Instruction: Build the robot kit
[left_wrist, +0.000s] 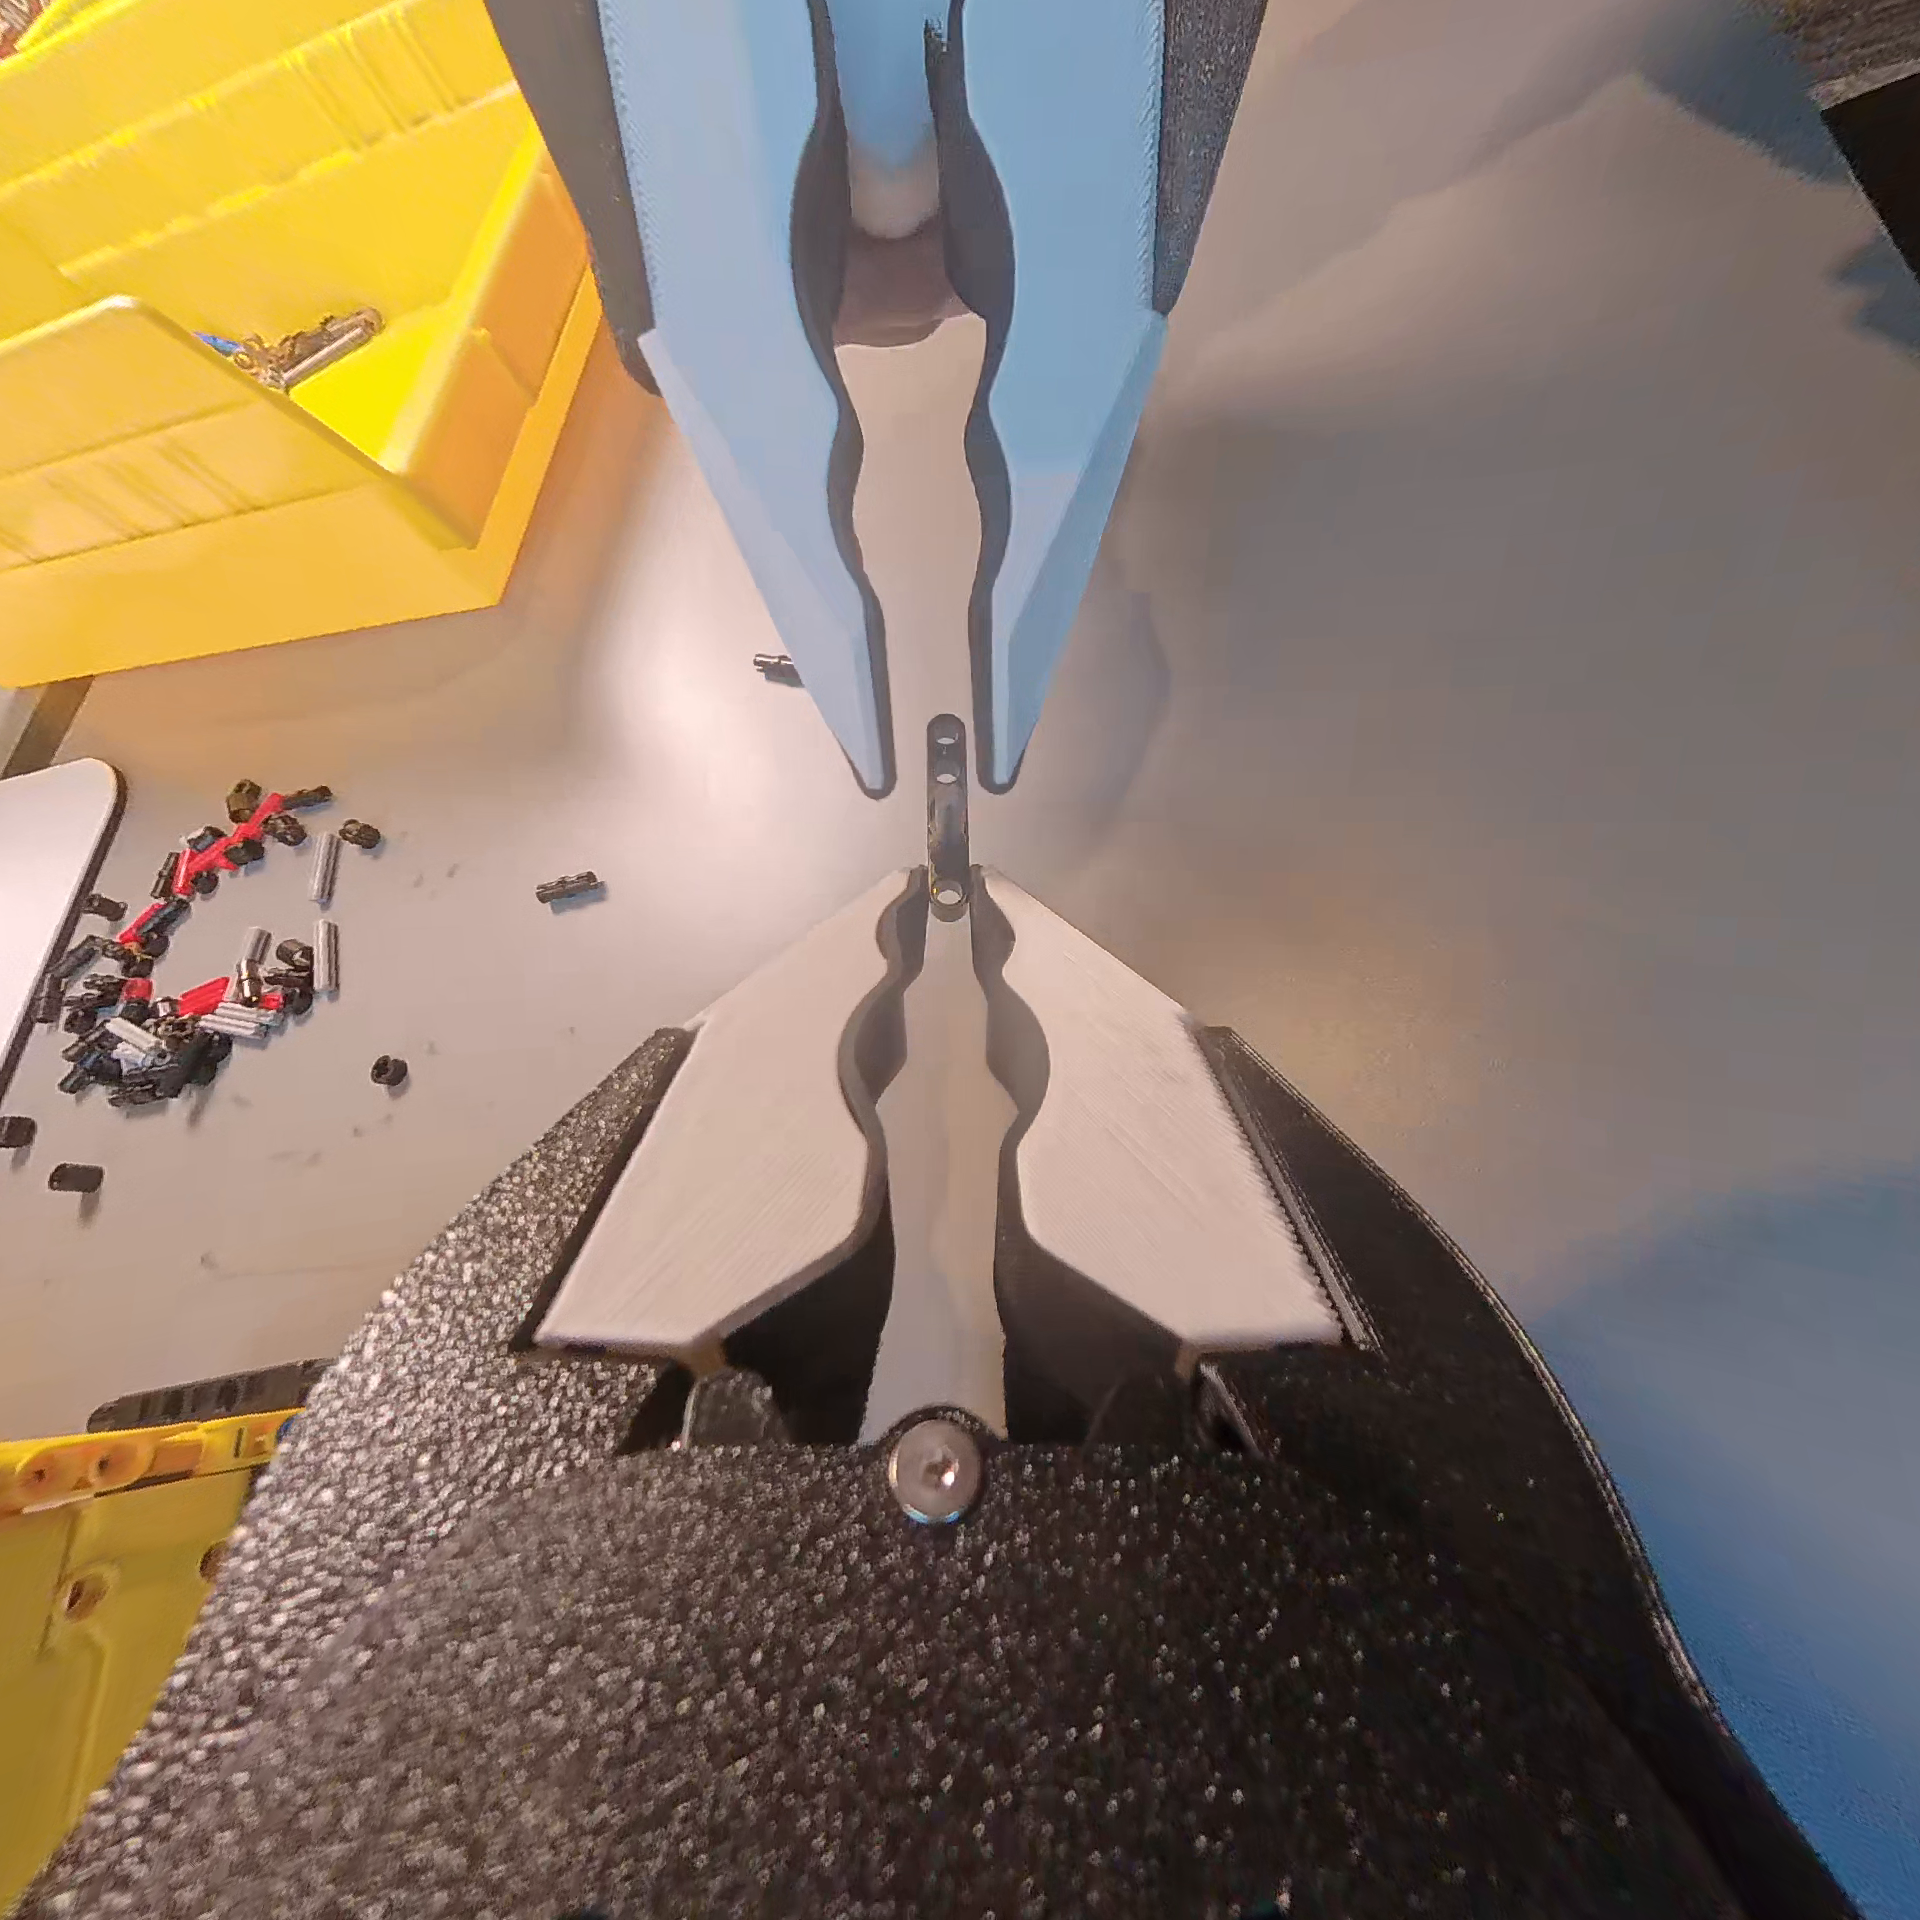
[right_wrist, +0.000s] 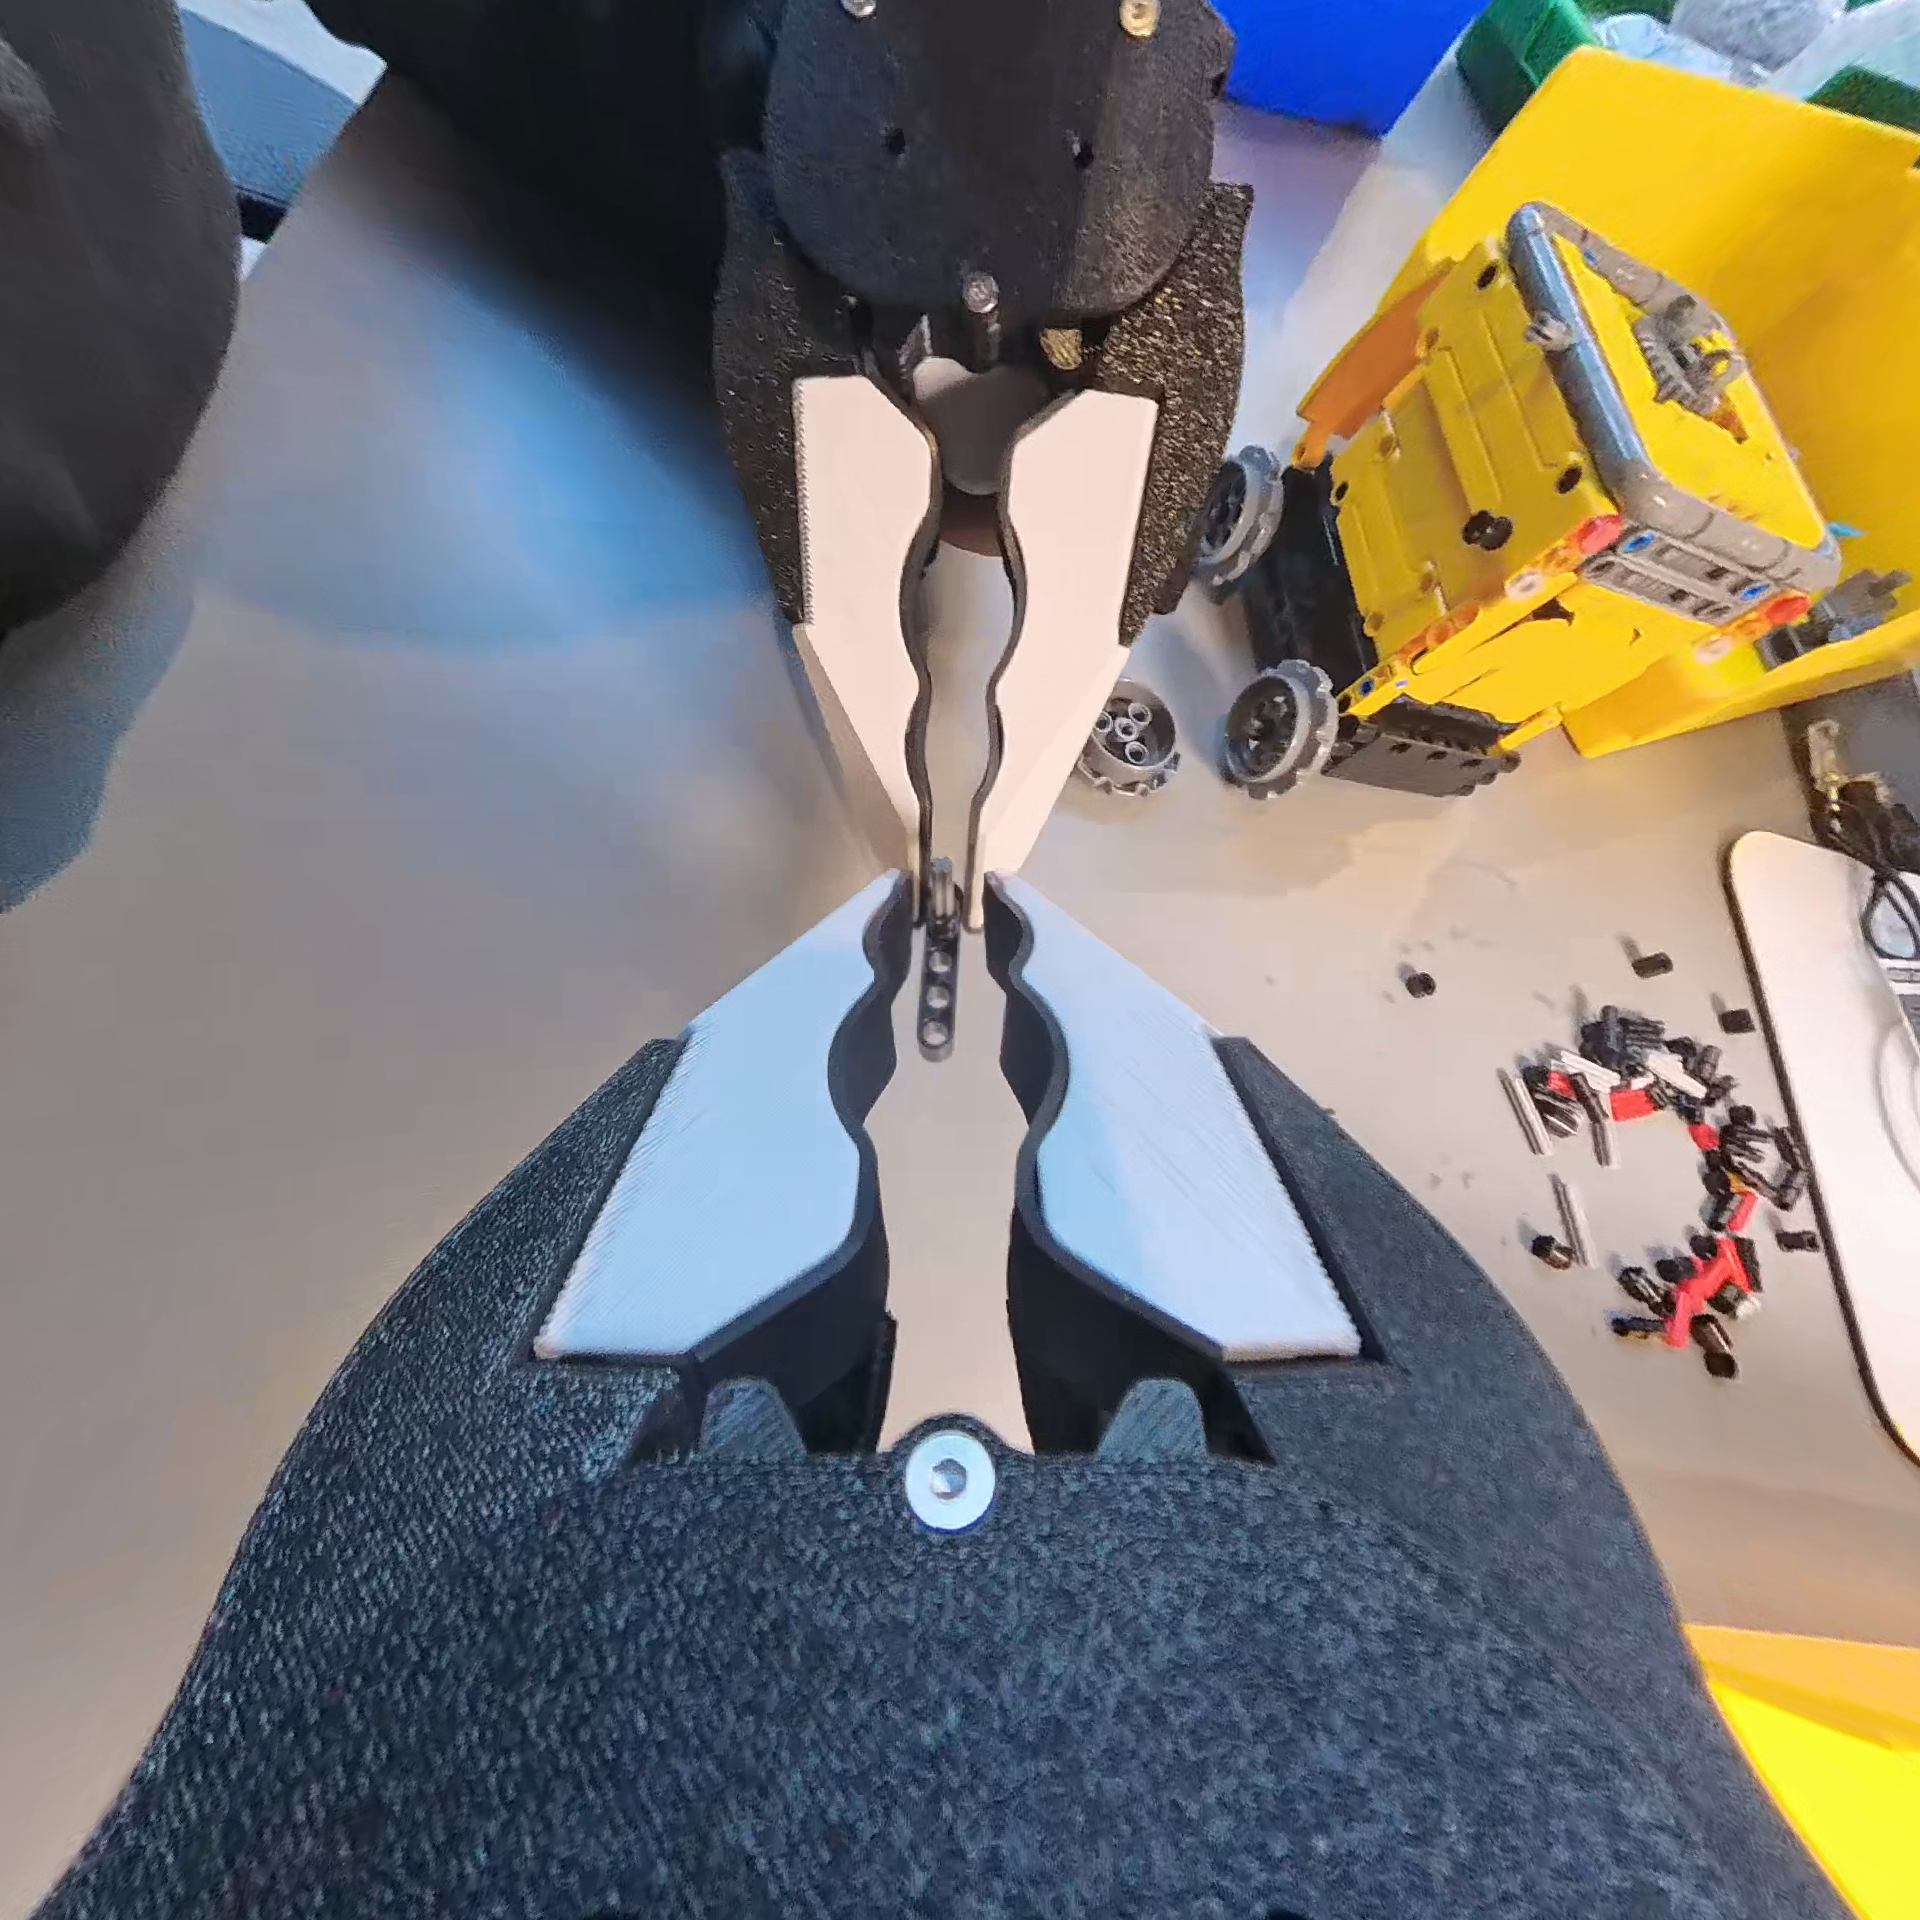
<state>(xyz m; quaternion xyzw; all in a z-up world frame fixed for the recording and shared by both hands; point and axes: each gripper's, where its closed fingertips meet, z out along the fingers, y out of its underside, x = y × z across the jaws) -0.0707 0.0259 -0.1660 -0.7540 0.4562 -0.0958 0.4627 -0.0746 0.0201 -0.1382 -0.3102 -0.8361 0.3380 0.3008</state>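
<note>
A thin black beam (left_wrist: 947, 821) with a row of round holes along its length hangs in the air above the grey surface (left_wrist: 1455, 727), held edge-on between the two grippers, which face each other tip to tip. In the right wrist view the same beam (right_wrist: 937, 997) shows four holes in a line on its free end.

The left gripper (left_wrist: 948, 883) is clamped on one end of the beam, its white fingers (left_wrist: 790, 1091) pinched close on it. The right gripper (right_wrist: 940, 883) has its fingertips apart, one on each side of the beam's other end; whether they touch it I cannot tell.

Off to the side on the surface lies a loose scatter of small black, red and grey pins and connectors (right_wrist: 1662, 1174). Beyond it stands a yellow brick-built vehicle (right_wrist: 1538, 499) with black and grey wheels, and one loose grey wheel (right_wrist: 1129, 736) lies just beside it. A yellow bin (left_wrist: 260, 343) with small parts inside sits farther back.
</note>
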